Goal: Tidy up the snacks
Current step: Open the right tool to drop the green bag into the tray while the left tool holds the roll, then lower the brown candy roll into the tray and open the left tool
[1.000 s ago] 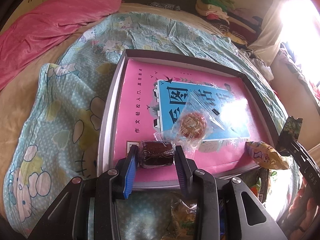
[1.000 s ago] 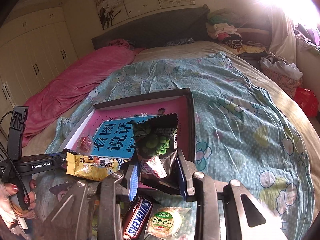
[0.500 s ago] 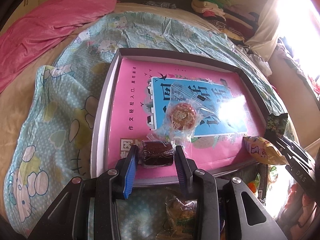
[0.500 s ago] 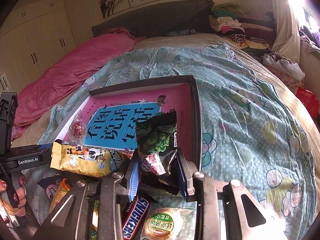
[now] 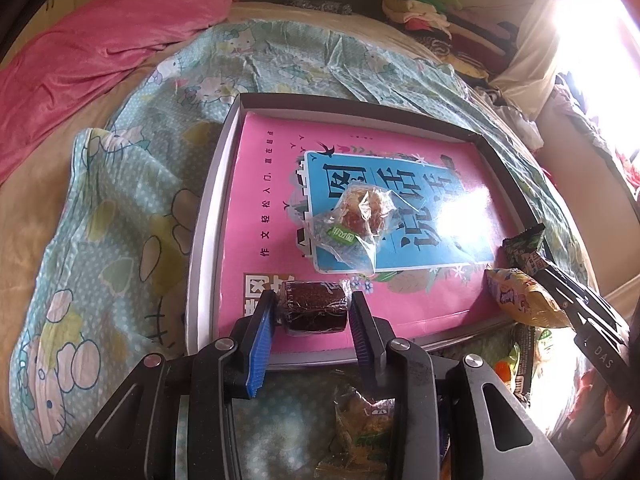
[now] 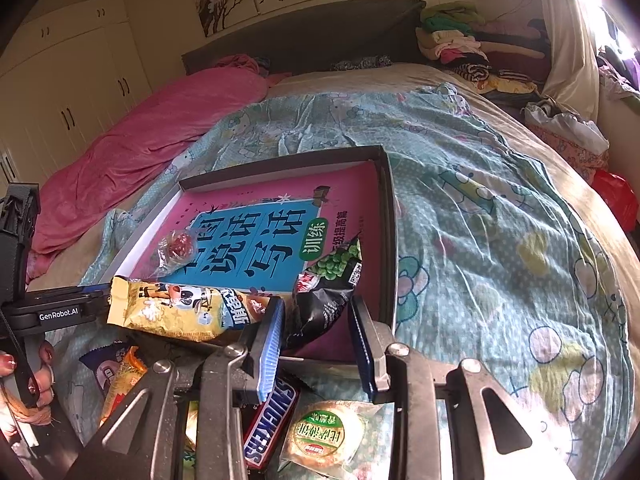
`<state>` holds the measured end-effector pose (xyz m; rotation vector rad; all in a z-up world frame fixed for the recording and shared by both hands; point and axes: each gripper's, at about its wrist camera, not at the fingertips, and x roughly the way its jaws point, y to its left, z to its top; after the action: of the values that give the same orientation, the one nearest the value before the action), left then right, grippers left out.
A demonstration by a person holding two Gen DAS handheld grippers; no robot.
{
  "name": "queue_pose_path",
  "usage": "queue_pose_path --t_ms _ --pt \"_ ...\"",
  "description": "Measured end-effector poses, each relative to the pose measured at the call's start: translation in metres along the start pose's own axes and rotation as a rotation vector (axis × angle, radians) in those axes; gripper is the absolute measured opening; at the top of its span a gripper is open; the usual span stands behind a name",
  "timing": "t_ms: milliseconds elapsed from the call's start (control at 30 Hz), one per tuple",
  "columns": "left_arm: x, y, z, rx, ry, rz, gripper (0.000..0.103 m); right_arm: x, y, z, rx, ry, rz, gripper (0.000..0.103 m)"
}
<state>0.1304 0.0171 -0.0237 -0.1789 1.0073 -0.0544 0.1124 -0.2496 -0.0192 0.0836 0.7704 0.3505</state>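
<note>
A shallow grey tray (image 5: 208, 216) lined with a pink and blue book cover lies on the bed; it also shows in the right wrist view (image 6: 386, 240). My left gripper (image 5: 312, 312) is shut on a dark brown wrapped cake (image 5: 313, 311) at the tray's near edge. A clear-wrapped round pastry (image 5: 360, 216) lies in the tray's middle. My right gripper (image 6: 318, 320) holds a black and green pea packet (image 6: 328, 296) that leans onto the tray's near right corner; its jaws stand wider than the packet. A yellow snack bag (image 6: 180, 308) lies on the near rim.
Loose snacks lie on the Hello Kitty sheet (image 6: 500, 220) before the tray: a Snickers bar (image 6: 268, 420), a round green-label cake (image 6: 324, 436), an orange packet (image 6: 120, 380). A pink duvet (image 6: 160, 120) lies far left. Clothes (image 6: 460, 40) pile at the far right.
The right gripper has come down over the tray's near right corner with the pea packet, which now tilts onto the book. The left gripper has kept the brown cake at the near edge.
</note>
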Motion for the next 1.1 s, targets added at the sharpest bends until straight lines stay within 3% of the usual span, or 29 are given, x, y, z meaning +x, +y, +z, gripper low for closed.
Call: queue_pose_path --t_ms 800,1100 --pt "-0.006 0.003 -0.003 -0.009 0.000 -0.010 0.039 -0.014 -0.007 -0.001 0.022 -0.021 -0.017 0.034" --pt "-0.009 0.003 -0.003 -0.013 0.006 -0.019 0.045 -0.015 -0.008 -0.001 0.022 -0.023 -0.018 0.034"
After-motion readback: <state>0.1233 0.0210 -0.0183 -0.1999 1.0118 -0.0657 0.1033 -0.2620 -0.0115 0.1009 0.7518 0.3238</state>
